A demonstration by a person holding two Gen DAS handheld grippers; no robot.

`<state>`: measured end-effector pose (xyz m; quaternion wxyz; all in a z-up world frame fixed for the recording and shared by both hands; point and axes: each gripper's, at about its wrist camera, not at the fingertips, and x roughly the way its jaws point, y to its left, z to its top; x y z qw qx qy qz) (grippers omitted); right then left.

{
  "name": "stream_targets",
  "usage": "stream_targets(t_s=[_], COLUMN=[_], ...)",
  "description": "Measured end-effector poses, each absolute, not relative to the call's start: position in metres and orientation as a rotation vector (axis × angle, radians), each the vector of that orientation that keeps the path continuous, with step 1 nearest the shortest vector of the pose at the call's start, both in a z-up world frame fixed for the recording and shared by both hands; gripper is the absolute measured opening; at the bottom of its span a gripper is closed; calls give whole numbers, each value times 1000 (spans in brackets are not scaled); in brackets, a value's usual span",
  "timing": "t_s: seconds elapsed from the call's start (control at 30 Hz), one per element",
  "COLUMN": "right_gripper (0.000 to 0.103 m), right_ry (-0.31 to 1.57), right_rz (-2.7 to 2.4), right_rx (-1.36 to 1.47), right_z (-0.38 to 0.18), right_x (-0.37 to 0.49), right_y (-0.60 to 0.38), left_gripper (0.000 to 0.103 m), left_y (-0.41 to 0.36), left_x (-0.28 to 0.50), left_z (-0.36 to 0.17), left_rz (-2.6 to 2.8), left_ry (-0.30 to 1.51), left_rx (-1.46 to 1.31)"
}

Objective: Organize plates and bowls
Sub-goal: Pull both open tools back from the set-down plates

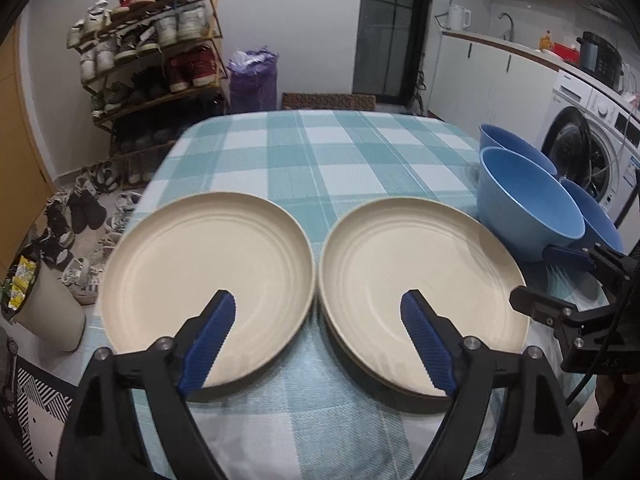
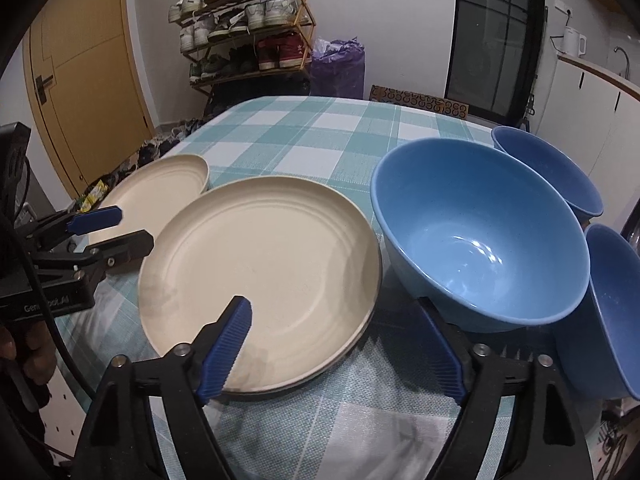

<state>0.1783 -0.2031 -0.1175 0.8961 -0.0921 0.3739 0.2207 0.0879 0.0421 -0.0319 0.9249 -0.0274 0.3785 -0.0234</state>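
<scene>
Two cream plates lie side by side on the checked tablecloth: the left plate (image 1: 206,276) (image 2: 154,194) and the right plate (image 1: 420,280) (image 2: 260,276), which sits on top of another plate. Three blue bowls stand to the right: a large light blue one (image 1: 528,204) (image 2: 480,232), a far one (image 1: 516,148) (image 2: 548,168) and a near right one (image 1: 596,216) (image 2: 612,308). My left gripper (image 1: 318,304) is open above the gap between the plates. My right gripper (image 2: 336,310) is open, between the right plate and the large bowl.
The table (image 1: 320,148) is covered by a teal checked cloth. A shoe rack (image 1: 148,52) and a purple bag (image 1: 254,80) stand beyond it. A washing machine (image 1: 592,136) is at the right. A bin (image 1: 44,304) stands on the floor at the left.
</scene>
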Motion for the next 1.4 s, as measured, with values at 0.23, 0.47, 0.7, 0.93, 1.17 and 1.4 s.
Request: stream_targets(t_s=[0.23,0.47,0.7,0.93,1.17,1.4], right_gripper=[101,102,102,102,102,102], right_ry=[724,688,676,673,675,674], right_rz=[485,523,538,558,587,626], right_rx=[-184,-213,-227,-233,-252,-251], right_z=[-115,-105,-93,-85,-77,-66], right_x=[167,162,170,178,190,203], right_y=[-189,-168,-155,-148,-136,-124], left_gripper=[103,103,103,103,103,103], left_y=[67,85,97,104,117,132], left_x=[80,79,83,88,91,92], left_z=[-23,-19,-20,-21,-26,-28], left_rz=[-11,51,88,116,165,226], left_ry=[736,732,739,744,751,771], left_rx=[-114,-105,-133,-141,-169,-184])
